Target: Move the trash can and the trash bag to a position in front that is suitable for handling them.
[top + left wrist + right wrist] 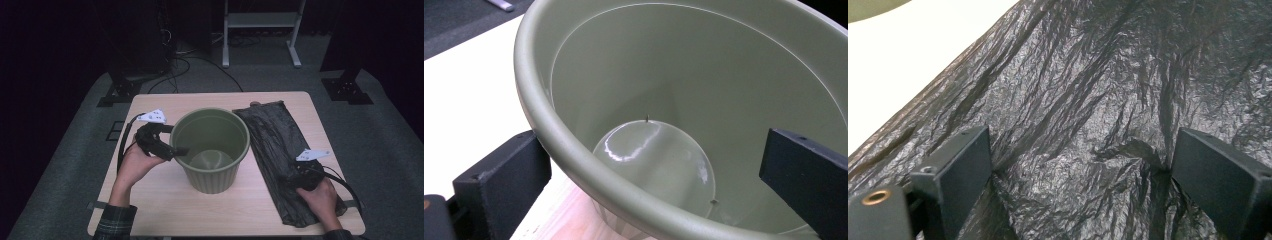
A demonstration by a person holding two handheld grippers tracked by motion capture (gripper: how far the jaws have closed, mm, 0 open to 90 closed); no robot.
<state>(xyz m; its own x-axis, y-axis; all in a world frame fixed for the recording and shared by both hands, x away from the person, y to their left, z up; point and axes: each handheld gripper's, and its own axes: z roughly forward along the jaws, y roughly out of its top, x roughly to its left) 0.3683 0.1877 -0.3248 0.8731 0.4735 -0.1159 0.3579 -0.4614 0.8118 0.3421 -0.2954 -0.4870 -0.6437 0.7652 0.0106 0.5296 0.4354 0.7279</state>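
An olive-green plastic bucket [212,150] stands upright and hollow at the middle of the wooden table [165,200]. My left gripper [179,150] is open at its left rim. In the left gripper view the left gripper [651,150] straddles the bucket's rim [574,150], one jaw outside the wall and one inside. A crinkled black plastic bag [272,140] lies flat to the right of the bucket. My right gripper [296,177] rests on the bag's near part. It [1080,150] is open, both jaws pressed down on the bag [1073,90] with a small fold between them.
The bag reaches from the table's far edge almost to its near right corner. A white frame [260,30] and dark stands [120,90] sit on the grey floor beyond the table. Cables trail from each gripper.
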